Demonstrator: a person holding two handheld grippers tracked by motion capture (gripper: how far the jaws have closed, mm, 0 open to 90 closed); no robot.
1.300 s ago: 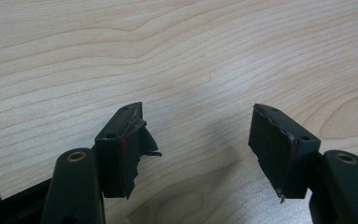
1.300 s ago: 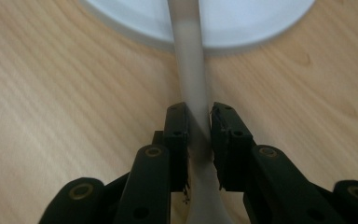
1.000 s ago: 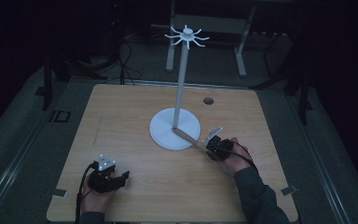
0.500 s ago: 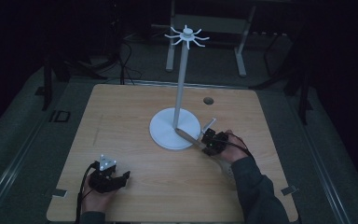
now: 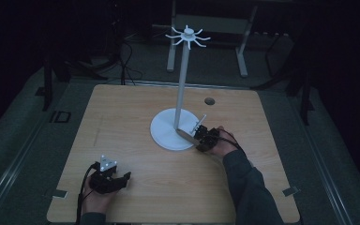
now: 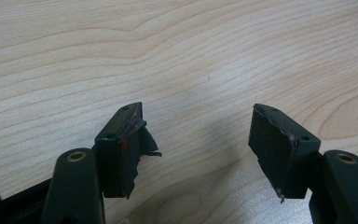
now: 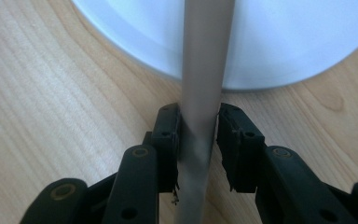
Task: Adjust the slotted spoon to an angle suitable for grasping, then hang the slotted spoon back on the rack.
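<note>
The right gripper (image 7: 198, 140) holds a flat grey metal bar (image 7: 200, 93) between its two black jaws, both pads pressed against the bar's sides; the bar runs forward from the jaws and its far end lies over the white round base (image 7: 279, 42) of a stand. In the high view the right gripper (image 5: 205, 137) sits at the near right edge of that base (image 5: 166, 133), with the bar (image 5: 186, 135) pointing toward the pole (image 5: 182, 89). The left gripper (image 6: 200, 149) stands with its jaws spread wide and nothing between them, above bare wood; in the high view the left gripper (image 5: 108, 177) rests near the front left corner of the table (image 5: 122, 117), well apart from the stand. The pole rises upright from the base to a white head with radiating hooks (image 5: 187, 35). The tabletop is pale wood with visible grain and a small dark round hole (image 5: 209, 101) near its far edge. Around the table the room is dim: a grey floor, dark cables (image 5: 126, 61) and the legs of a metal frame (image 5: 206, 28) beyond.
</note>
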